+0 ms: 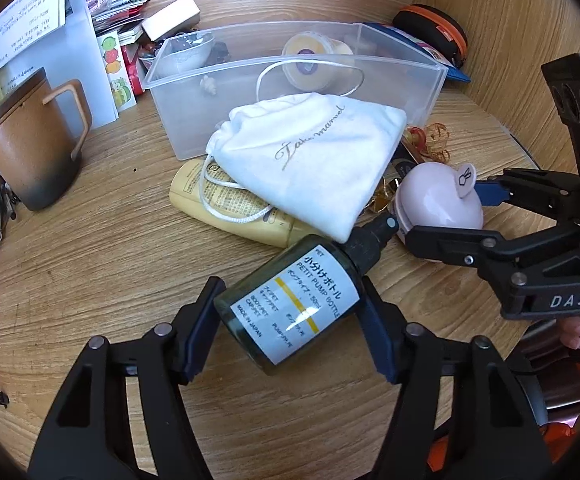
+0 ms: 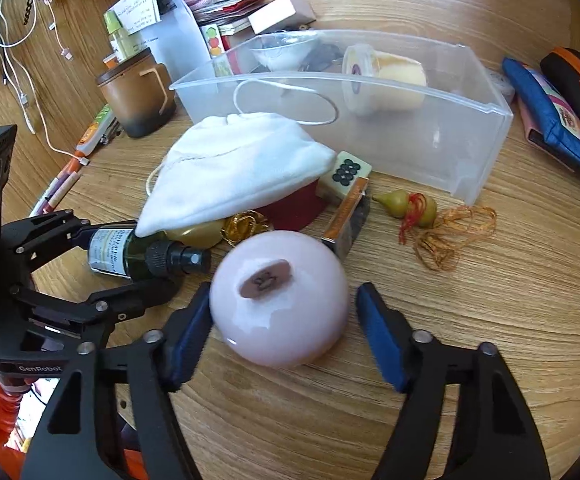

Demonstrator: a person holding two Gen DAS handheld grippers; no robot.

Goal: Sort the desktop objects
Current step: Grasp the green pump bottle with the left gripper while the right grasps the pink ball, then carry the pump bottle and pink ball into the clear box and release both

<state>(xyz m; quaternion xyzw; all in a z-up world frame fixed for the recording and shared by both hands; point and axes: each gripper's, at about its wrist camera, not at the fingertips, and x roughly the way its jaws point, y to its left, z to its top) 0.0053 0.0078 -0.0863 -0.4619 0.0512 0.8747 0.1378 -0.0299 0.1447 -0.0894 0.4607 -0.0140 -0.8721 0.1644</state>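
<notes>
Left wrist view: your left gripper (image 1: pixel 290 316) straddles the bottle (image 1: pixel 290 300), which lies on its side on the desk (image 1: pixel 89 256), base toward you, pump end pointing away under the pouch (image 1: pixel 310 164). Left pad looks to touch the bottle; right pad sits just beside it, so I can't tell if it's clamped. Risk: the round bottle rolls or twists out if you lift on a half grip; the pouch resting on its neck may drag along, cord (image 1: pixel 225 204) too. Bin (image 1: pixel 430 80) is ahead, beyond the pouch

Right wrist view: your right gripper (image 2: pixel 283 320) has jaws apart around the pink ball (image 2: pixel 279 300), left pad touching or nearly so, right pad clear with a gap. Ball sits on the desk, centred between fingers, close in. Risk: smooth dome squirts forward into the tile (image 2: pixel 344 176) and box (image 2: pixel 348 220) when squeezed off-centre. Left gripper (image 2: pixel 101 264) is close on your left at the bottle (image 2: pixel 129 252), so the two tools may bump on lifting
</notes>
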